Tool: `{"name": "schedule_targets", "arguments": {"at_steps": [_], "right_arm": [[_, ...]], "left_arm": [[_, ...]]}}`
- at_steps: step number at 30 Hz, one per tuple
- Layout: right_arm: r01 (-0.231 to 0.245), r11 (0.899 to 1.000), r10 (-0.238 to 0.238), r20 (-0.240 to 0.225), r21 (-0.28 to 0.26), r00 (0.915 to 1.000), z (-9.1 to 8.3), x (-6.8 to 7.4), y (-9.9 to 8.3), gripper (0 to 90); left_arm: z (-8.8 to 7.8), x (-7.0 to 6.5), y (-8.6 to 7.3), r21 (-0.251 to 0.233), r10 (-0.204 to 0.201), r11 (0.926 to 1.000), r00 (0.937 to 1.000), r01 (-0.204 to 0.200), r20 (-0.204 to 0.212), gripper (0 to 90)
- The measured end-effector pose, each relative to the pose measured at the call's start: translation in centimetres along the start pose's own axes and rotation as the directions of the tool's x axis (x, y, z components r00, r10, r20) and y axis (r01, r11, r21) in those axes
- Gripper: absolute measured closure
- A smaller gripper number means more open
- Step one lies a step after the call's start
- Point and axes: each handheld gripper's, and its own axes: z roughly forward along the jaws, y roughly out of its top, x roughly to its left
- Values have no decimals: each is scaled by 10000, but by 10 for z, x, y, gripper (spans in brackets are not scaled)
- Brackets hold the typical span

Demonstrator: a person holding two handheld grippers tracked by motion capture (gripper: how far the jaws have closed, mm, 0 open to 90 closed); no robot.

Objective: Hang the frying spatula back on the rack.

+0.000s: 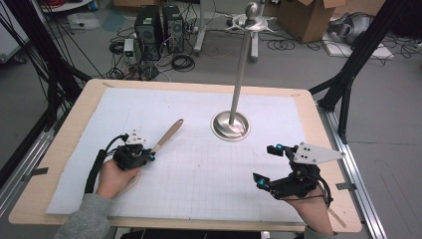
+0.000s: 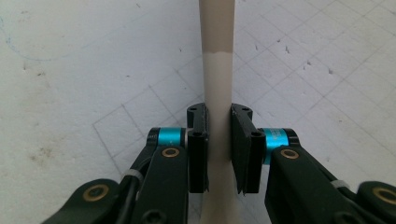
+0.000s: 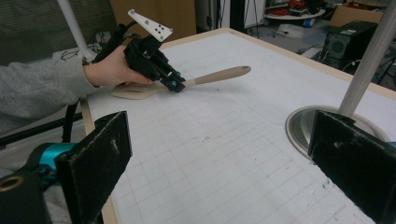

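Spatula (image 1: 166,136) lies clamped in left tongs (image 2: 218,149); right tongs (image 1: 266,166) gape apart near metal stand (image 1: 230,124).

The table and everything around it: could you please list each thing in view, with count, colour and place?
spatula: one, beige with a wooden handle, lying on the mat at the left, handle pointing away from the person
metal stand: one, silver pole on a round base, upright at the far middle of the mat
grid mat: one, white, covering the table top
table: one, light wood
computer towers: two, black, on the floor beyond the table
cardboard box: one, brown, on the floor at the far right
left gripper: black, jaws closed on the spatula's neck
right gripper: black, jaws wide open, nothing between them
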Motion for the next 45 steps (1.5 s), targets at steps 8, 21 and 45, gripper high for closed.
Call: {"name": "schedule_targets", "arguments": {"at_steps": [8,21,45], "right_arm": [[-14,10000,14,19,21,10000,0,0,0,51],[-7,10000,6,45,19,10000,0,-1,0,51],[23,9998,-24,65,180,10000,2,-2,-1,50]], "left_arm": [[0,1,1,20,-112,9999,9999,111,81,778],[-18,12,2,-659,-521,9964,9985,529,149,778],[-48,13,18,-1472,-168,9887,9966,286,806,777]]}}
